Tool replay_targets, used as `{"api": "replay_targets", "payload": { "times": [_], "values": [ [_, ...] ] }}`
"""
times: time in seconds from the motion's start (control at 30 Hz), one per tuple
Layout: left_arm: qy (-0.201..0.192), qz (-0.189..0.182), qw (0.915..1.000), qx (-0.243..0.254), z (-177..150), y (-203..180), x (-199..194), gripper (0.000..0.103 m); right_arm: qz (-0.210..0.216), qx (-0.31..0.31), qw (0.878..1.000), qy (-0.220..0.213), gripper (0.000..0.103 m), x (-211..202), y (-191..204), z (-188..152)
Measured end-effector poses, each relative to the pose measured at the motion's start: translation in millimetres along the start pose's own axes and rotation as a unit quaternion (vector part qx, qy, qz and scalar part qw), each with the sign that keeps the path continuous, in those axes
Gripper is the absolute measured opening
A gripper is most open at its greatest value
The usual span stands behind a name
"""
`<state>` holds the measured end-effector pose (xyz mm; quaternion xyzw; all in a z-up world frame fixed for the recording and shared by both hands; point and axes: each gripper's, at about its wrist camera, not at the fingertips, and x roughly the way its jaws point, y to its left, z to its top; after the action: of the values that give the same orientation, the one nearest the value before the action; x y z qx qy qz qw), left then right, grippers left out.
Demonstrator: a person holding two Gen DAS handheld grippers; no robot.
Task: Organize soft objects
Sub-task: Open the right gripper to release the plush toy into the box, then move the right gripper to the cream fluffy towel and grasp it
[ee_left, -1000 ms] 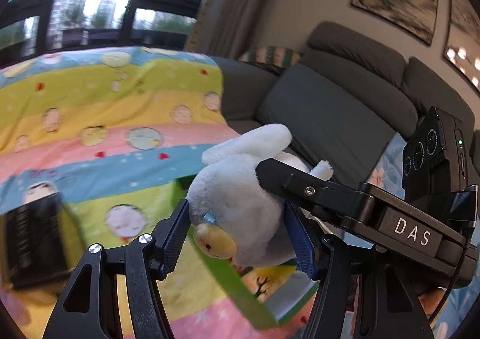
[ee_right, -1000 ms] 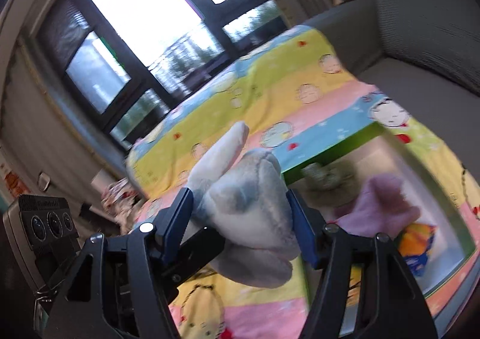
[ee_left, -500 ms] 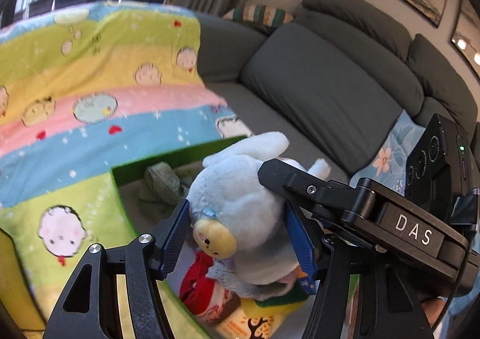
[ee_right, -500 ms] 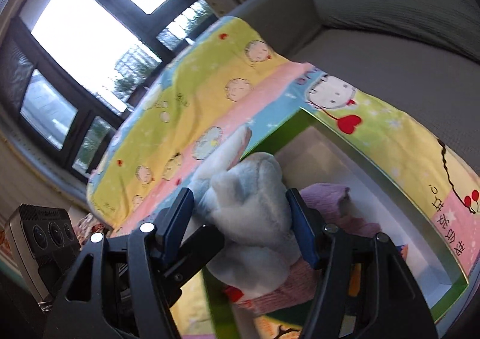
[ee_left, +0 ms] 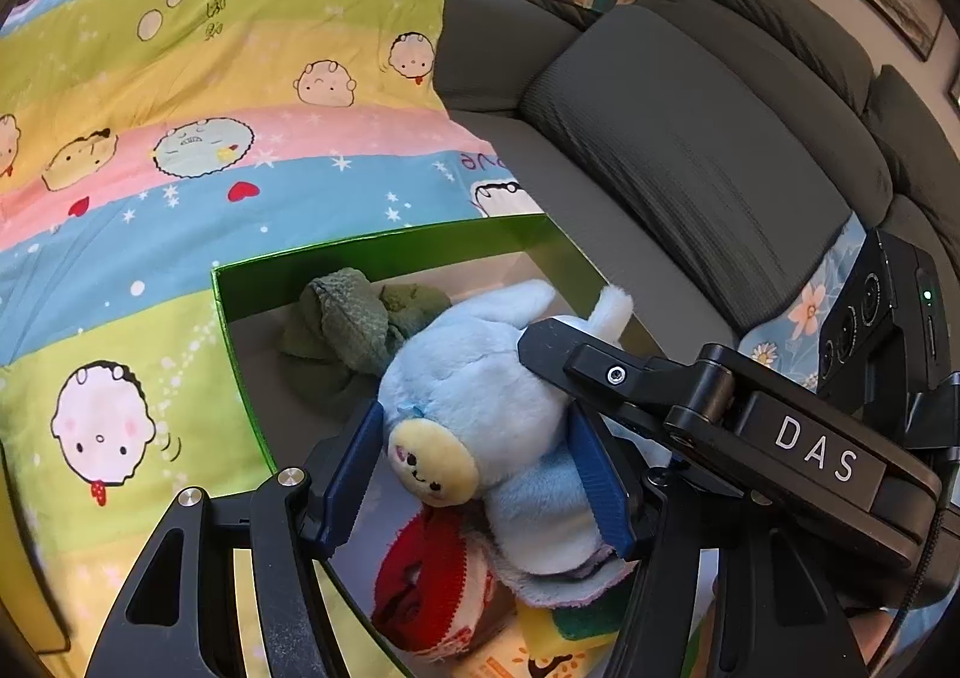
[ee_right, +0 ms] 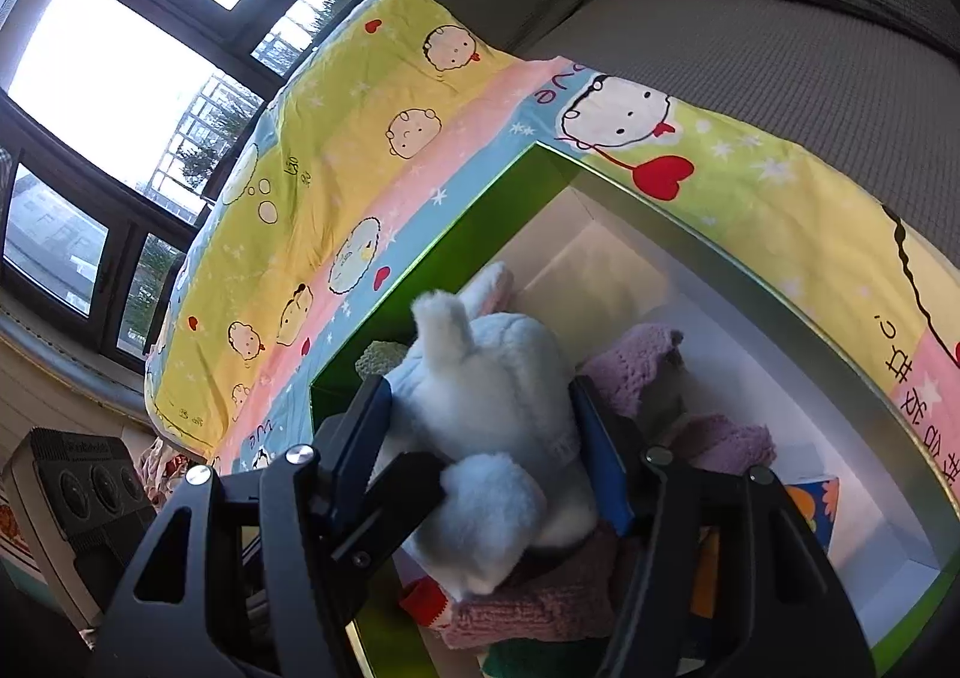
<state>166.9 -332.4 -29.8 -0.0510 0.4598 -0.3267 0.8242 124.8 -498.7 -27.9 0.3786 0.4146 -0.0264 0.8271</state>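
Observation:
A light-blue plush toy [ee_left: 480, 396] with a yellow face is clamped from two sides. My left gripper [ee_left: 474, 450] is shut on its body, blue pads pressing into the fur. My right gripper [ee_right: 480, 420] is shut on the same plush toy [ee_right: 498, 378] from its back; one of its black fingers [ee_left: 600, 372] crosses the left wrist view. The toy hangs low inside an open green box [ee_left: 372, 246], just over the soft things lying there. Whether it rests on them I cannot tell.
The green box [ee_right: 540, 180] sits on a striped cartoon blanket [ee_left: 180, 138] spread over a grey sofa [ee_left: 690, 150]. Inside lie a green cloth [ee_left: 348, 318], a red fabric piece [ee_left: 426, 576], a purple knit [ee_right: 636, 366] and a pink knit [ee_right: 540, 600]. Windows are behind.
Both grippers have come down with the plush toy, from above the blanket into the box opening. The box contents now show clearly beneath the toy. Both grips are unchanged.

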Motion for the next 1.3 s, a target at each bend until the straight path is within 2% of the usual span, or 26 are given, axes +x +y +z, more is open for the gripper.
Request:
{"api": "replay_targets", "payload": {
  "times": [0.07,0.17,0.3,0.43,0.57,0.77,0.9,1.0,1.1,1.3],
  "values": [
    [0.001,0.007,1.0,0.001,-1,-1,-3,0.064,-0.006,-0.007,1.0,0.001,0.062,-1,1,0],
    [-0.002,0.006,1.0,0.0,-2,-1,-11,0.064,-0.021,-0.027,0.999,-0.007,0.07,-10,9,-3],
    [-0.02,0.005,0.9998,0.005,-4,-3,-32,0.064,-0.016,-0.046,0.998,-0.027,0.079,-27,18,-7],
    [-0.033,0.027,0.999,0.011,-10,0,-58,0.065,-0.01,-0.052,0.997,-0.05,0.09,-47,24,-12],
    [-0.052,0.035,0.998,-0.004,-19,11,-89,0.074,-0.009,-0.07,0.995,-0.068,0.095,-64,36,-20],
    [-0.081,0.046,0.9953,-0.026,-44,31,-142,0.074,-0.022,-0.1,0.99,-0.096,0.098,-88,57,-34],
    [-0.099,0.071,0.9919,-0.036,-66,45,-180,0.074,-0.028,-0.108,0.988,-0.104,0.102,-97,68,-48],
    [-0.121,0.086,0.9871,-0.06,-87,60,-214,0.074,-0.035,-0.116,0.986,-0.116,0.102,-103,82,-60],
    [-0.137,0.118,0.9803,-0.08,-107,73,-241,0.074,-0.008,-0.132,0.985,-0.113,0.102,-107,98,-73],
    [-0.159,0.198,0.9566,-0.143,-159,111,-291,0.074,0.01,-0.195,0.975,-0.107,0.102,-106,133,-100]
  ]
}}
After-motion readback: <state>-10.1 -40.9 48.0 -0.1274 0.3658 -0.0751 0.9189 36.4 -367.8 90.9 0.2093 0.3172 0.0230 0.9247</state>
